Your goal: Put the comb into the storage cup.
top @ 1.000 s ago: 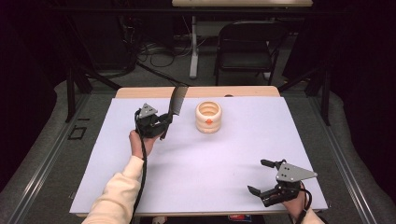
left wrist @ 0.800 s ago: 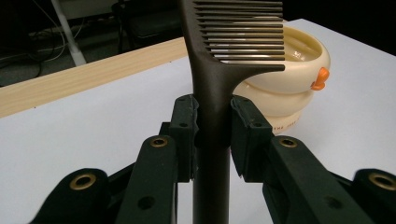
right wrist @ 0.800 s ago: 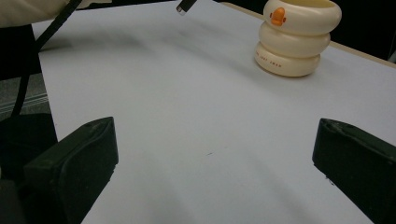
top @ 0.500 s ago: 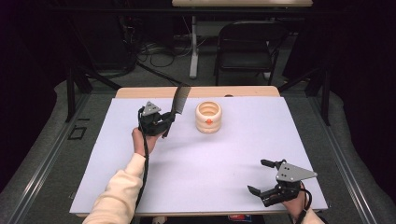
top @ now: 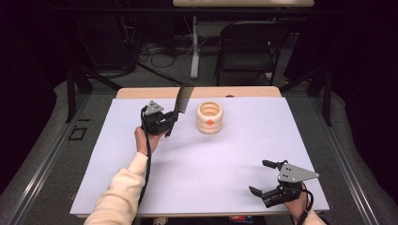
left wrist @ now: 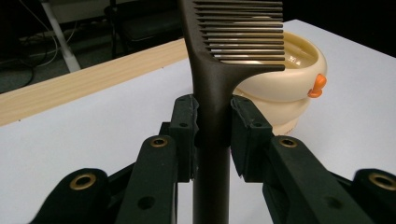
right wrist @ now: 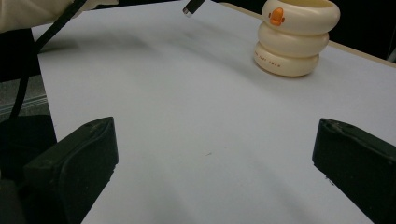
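A: At the far left of the white table (top: 187,178), the left gripper (top: 165,123) pinches a dark comb (top: 182,99) by its handle. In the left gripper view its 2 black jaws press on either side of the handle (left wrist: 211,140), and the teeth (left wrist: 243,32) point toward a cream ribbed cup (left wrist: 289,88).

B: And how does the comb sit?

A: It rises out of the jaws, tilted up and away from the person, its toothed end reaching over the table's wooden far edge (top: 141,93) in the high view. It hangs just beside the cup (top: 210,117), to its left, and I can't tell any contact between them.

B: The cup itself?

A: Upright on the sheet, 3 stacked rolls, with a small orange mark (right wrist: 277,16) on its side.

B: The other hand?

A: The right gripper (top: 264,180) rests at the near right corner, well apart from cup and comb. Its 2 jaws are spread wide with bare table between them, as the right gripper view shows.
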Demonstrator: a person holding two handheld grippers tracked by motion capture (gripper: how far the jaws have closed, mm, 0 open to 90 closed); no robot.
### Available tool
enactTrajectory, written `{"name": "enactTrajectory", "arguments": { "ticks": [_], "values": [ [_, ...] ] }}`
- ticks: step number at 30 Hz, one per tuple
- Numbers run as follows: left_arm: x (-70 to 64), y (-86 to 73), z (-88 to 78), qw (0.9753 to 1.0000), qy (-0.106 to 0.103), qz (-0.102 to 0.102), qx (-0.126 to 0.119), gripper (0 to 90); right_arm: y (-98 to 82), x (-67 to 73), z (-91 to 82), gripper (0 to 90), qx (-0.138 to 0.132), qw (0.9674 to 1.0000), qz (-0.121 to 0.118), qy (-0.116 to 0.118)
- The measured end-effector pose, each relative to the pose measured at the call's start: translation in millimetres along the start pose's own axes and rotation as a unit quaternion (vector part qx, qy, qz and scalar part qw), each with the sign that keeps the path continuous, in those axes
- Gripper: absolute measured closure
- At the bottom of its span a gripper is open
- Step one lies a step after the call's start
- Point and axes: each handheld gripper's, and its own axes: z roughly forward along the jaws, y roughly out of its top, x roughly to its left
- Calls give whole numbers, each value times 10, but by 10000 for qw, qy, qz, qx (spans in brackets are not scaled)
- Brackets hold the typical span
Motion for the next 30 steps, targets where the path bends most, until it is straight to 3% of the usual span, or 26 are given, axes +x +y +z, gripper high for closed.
{"name": "enactTrajectory", "arguments": {
  "ticks": [30],
  "values": [
    [-49,247,57,9997,-93,52,-205,725,-1,-11,2,0,-11,10000,-13,-11]
  ]
}}
